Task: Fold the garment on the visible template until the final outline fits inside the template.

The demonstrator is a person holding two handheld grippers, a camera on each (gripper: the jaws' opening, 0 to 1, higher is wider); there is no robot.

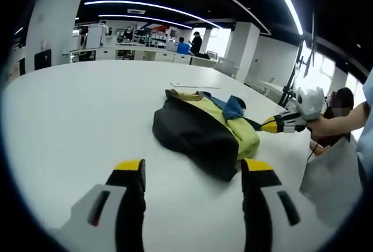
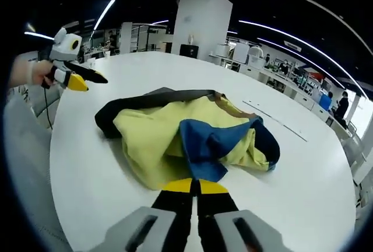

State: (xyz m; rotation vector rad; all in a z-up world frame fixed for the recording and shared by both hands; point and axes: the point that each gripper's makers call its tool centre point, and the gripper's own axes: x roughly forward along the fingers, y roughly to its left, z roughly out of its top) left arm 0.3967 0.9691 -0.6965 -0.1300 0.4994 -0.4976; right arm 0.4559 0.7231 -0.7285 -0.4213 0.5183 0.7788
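Left gripper view, nearest first: the left gripper (image 1: 192,173) hangs above the white table (image 1: 70,118), jaws spread wide with nothing between them, short of the cloth. Just beyond the yellow tips lies the garment (image 1: 201,126), a bunched heap, black side up, with yellow-green and blue showing along its far edge. Past it, the right gripper (image 1: 269,125) comes in from the right, held by a hand (image 1: 326,125), tip at the garment's yellow edge.

Right gripper view: the right gripper (image 2: 195,186) has its jaws pressed together right at the blue fold of the garment (image 2: 157,135). Whether any cloth is pinched between them I cannot tell; the tips meet at the hem and hide it. Across the table (image 2: 87,164), the left gripper (image 2: 78,80) is up in the air, well clear of the heap.

Thin line marks on the table (image 2: 274,118) beyond the garment may be the template; too faint to be sure.

Risks, as judgement: garment is crumpled, not flat, so a fold made now would likely lock in the bunching and overrun the outline. A pull by one gripper alone could drag the whole heap along the smooth table, off the marks or toward the edge. A shallow pinch on a single layer may slip.
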